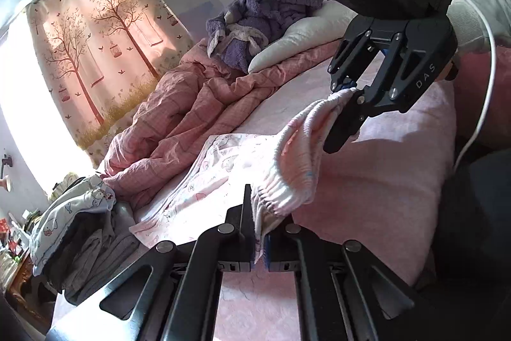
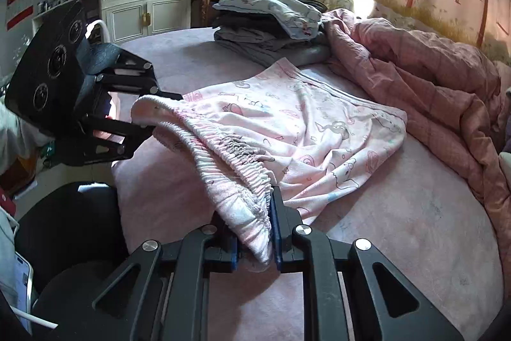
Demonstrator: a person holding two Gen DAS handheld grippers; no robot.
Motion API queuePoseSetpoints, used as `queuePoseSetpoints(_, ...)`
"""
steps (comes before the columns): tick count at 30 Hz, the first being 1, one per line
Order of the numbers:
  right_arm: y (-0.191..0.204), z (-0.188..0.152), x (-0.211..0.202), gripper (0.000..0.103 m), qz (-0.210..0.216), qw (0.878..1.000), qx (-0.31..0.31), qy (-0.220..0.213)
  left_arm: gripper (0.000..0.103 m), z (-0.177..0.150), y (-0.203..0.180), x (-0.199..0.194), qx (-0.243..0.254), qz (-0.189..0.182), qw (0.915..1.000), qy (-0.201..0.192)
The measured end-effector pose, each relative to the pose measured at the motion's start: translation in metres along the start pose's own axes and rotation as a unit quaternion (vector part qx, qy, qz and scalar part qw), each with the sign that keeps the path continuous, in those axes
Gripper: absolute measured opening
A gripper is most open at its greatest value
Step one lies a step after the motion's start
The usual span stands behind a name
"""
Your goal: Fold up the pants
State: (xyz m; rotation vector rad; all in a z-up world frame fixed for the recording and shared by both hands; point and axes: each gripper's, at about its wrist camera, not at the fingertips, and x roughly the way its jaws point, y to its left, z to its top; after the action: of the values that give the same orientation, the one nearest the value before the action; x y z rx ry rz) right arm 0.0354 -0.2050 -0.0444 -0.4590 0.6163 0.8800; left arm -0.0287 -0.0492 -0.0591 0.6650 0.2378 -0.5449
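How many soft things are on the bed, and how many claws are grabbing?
Pink printed pants: 1
Pink quilt: 1
Purple robe: 1
White pillow: 1
Pile of folded clothes: 1
Claws pinching the waistband: 2, the left claw and the right claw
Total: 7
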Motion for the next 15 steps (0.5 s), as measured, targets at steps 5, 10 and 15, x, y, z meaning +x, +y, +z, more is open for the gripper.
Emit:
queuePoseSetpoints(5, 0.03, -0.007, -0.015, 0.016, 0.027, 0.999, -0.017, 0.001, 0.003, -0.008, -0.012, -0.03, -0.004, -0.028, 0.9995, 0.013)
queuePoseSetpoints(10, 0.064, -0.014, -0.032, 0.016, 0.029, 0.999, -0.014, -0.003, 0.003, -0.013, -0.022, -0.064, -0.045, -0.064, 0.9968, 0.017)
queuePoseSetpoints(15, 0.086, -0.015, -0.047, 0.016, 0.023, 0.999, -0.025, -0.014, 0.004, -0.015, -0.016, -0.075, -0.095, -0.061, 0.9936, 0.007)
